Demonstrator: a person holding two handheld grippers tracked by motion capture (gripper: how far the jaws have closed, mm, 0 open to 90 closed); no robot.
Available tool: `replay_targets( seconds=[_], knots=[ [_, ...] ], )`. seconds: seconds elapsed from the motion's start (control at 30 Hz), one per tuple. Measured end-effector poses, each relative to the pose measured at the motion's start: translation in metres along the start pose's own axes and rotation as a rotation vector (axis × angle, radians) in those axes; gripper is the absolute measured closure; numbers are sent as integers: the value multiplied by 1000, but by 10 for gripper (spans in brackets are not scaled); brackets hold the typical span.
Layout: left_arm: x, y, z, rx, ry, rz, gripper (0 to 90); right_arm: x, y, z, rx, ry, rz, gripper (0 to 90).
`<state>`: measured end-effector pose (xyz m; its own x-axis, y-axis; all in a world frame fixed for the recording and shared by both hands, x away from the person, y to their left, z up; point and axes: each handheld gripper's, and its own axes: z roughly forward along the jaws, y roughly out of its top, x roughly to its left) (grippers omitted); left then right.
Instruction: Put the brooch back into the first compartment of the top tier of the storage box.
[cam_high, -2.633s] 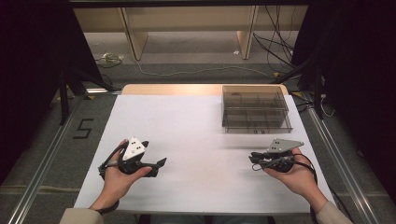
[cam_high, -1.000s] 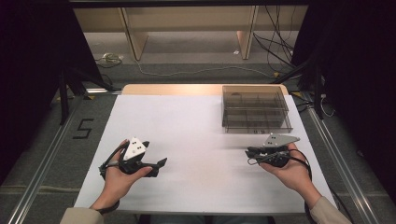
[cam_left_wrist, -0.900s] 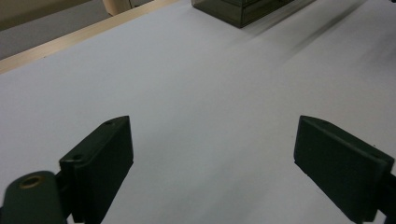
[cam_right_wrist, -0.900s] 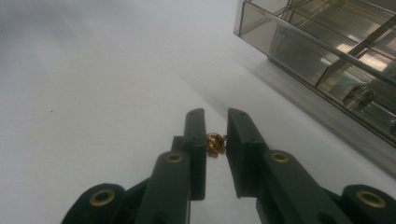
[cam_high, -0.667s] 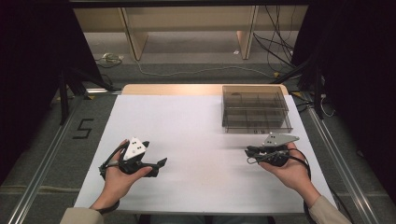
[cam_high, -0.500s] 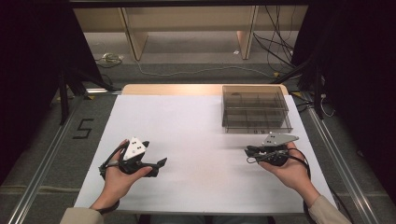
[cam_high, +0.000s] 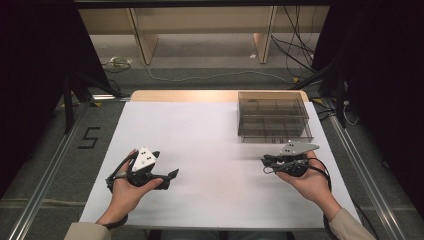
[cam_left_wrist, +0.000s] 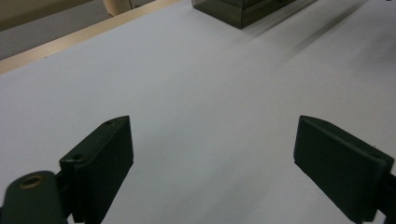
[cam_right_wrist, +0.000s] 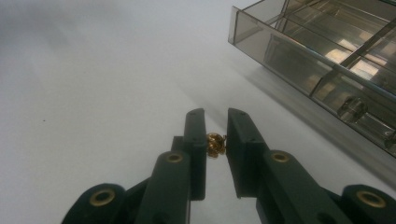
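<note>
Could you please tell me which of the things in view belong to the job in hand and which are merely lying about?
Belonging to the job:
- small gold bead, pinched between the right gripper jaws
- clear compartment box, close beside that gripper
- left gripper, open, empty, above the white table

Merely about:
- floor cables beyond the table
- number 5 floor mark

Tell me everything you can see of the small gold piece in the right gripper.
The small gold piece is tiny, shiny and brass-coloured, with a rounded, knobbly shape like a bead or stud; finer detail is too small to tell. It is pinched between the right gripper's two black jaws, partway down their inner faces. It hangs above the white table, touching nothing else, with the clear compartment box off to one side.
</note>
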<state>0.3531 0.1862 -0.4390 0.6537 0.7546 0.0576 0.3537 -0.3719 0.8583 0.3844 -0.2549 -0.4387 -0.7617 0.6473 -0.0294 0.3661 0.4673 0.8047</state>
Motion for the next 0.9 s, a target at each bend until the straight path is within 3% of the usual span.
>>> replay_targets(
  seconds=[0.9],
  knots=[
    [0,0,0,1,-1,0,122,-3,12,6,-26,-15,-2,792]
  ],
)
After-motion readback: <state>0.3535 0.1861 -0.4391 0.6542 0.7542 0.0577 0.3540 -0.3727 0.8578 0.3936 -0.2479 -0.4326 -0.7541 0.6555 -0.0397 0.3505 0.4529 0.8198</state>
